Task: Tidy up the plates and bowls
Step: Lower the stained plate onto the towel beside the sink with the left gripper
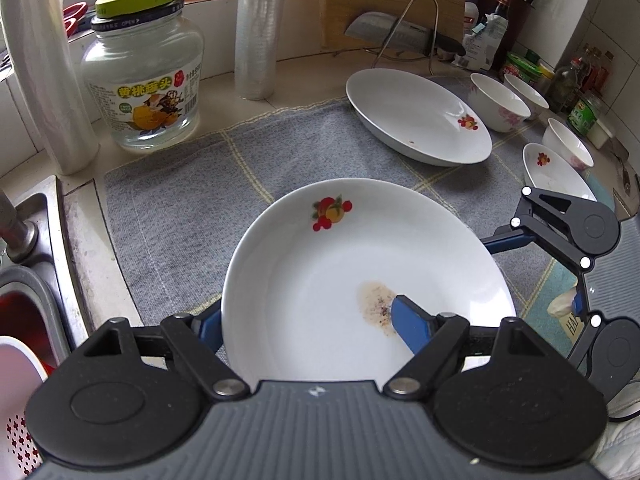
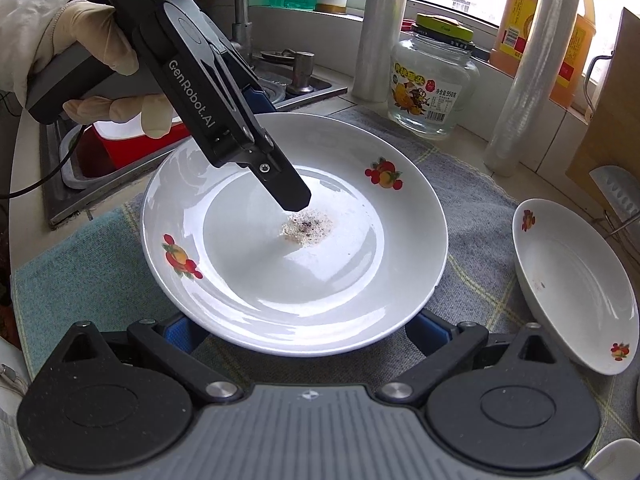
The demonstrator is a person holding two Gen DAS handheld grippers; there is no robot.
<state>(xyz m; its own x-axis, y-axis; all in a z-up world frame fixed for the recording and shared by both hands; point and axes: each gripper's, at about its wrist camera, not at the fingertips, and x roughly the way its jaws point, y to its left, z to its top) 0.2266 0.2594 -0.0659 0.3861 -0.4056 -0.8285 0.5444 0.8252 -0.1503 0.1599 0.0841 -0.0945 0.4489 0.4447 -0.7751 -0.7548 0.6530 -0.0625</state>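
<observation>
A white plate [image 1: 320,264] [image 2: 256,280] with fruit decals and a brown food stain sits low over the grey cloth [image 1: 180,200]. My left gripper [image 1: 304,312] is shut on its near rim, with one blue finger [image 1: 408,328] on top by the stain and the other under the rim. In the right wrist view the left gripper reaches in from the upper left, held by a gloved hand [image 2: 60,40]. My right gripper [image 2: 304,332] stands open, its blue fingers wide apart under the plate's near edge. A second fruit-decal plate [image 1: 416,120] [image 2: 572,280] lies further along the cloth.
Several white bowls [image 1: 496,104] and a small dish [image 1: 556,176] stand at the right end of the cloth. A glass jar [image 1: 144,80], film rolls [image 1: 256,40], a cleaver on a rack [image 1: 392,36] and bottles line the back. The sink [image 1: 24,280] lies left.
</observation>
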